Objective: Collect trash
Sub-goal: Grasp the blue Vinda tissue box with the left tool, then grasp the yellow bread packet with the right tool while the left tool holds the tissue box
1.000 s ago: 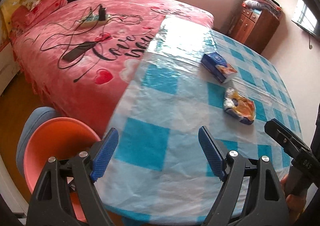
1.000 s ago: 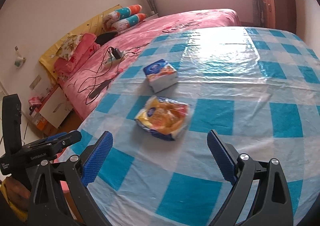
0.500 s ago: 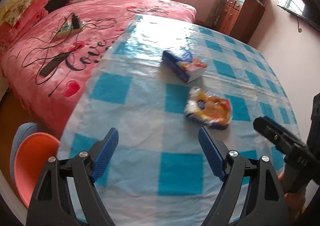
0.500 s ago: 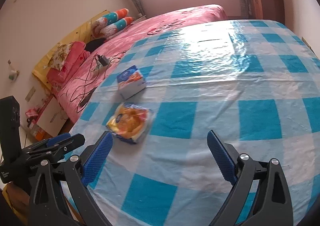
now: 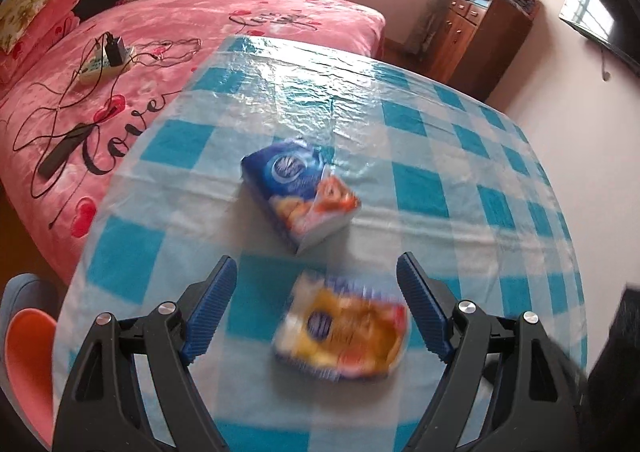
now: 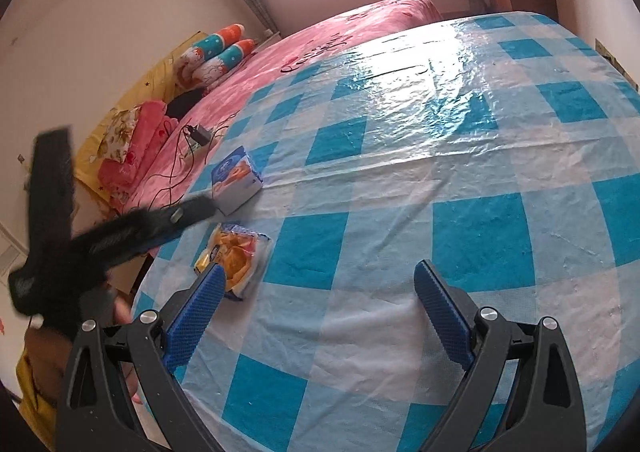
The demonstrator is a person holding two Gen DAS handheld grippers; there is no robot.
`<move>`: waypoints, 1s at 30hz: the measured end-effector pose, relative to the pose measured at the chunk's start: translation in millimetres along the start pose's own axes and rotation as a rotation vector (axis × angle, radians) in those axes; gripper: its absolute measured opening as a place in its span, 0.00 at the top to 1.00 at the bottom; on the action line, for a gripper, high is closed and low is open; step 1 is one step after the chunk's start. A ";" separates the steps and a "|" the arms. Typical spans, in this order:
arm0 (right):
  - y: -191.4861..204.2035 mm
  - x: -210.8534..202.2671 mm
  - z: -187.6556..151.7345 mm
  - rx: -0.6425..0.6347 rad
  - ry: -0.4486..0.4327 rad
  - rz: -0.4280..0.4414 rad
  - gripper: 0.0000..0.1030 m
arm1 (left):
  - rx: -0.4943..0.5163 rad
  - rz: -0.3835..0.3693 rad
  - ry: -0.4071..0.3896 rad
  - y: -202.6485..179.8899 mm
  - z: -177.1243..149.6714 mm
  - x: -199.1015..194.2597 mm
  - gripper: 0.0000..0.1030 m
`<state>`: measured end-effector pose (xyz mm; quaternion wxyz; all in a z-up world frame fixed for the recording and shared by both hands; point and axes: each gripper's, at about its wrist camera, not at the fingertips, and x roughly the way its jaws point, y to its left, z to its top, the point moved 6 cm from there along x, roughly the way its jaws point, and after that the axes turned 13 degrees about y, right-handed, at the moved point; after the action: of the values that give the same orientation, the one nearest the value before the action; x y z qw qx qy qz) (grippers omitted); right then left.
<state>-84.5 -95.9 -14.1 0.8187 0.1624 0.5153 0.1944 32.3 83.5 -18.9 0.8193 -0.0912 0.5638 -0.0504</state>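
Note:
A crumpled yellow and blue snack packet [image 5: 344, 332] lies on the blue-and-white checked tablecloth [image 5: 420, 187]. Just beyond it sits a blue tissue pack [image 5: 300, 187]. My left gripper [image 5: 316, 262] hovers open over the near side of the table. The snack packet shows blurred in the gap between its fingers, and the pads are clear of it. In the right wrist view my right gripper [image 6: 320, 270] is open over bare cloth. There the snack packet [image 6: 236, 256] lies by its left finger, the tissue pack [image 6: 236, 183] sits further back, and the left gripper [image 6: 192, 209] reaches in, blurred.
A pink bed [image 5: 180, 23] with a power strip and cables [image 5: 104, 59] adjoins the table's left side. An orange stool [image 5: 24, 352] stands by the table's near left corner. A wooden cabinet [image 5: 476, 39] stands at the back right.
My left gripper has swept to the right over the table, bringing the snack packet from the right of its view into the gap between its fingers. The right gripper drifted right, both packs sliding left in its view.

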 end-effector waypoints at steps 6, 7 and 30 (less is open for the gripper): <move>2.4 0.5 0.8 -0.021 0.012 0.021 0.09 | -0.072 0.048 0.029 3.4 29.5 25.8 0.20; 2.4 0.8 1.5 -0.022 0.013 0.022 0.09 | -0.080 0.058 0.034 3.6 32.7 28.9 0.20; 34.4 28.7 4.6 -0.168 0.077 -0.006 0.09 | -0.059 0.038 0.005 14.7 34.9 32.2 0.41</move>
<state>-74.2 -52.3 -18.6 0.8096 0.0837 0.5289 0.2405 76.2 95.1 -39.1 0.8158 -0.1045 0.5685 -0.0186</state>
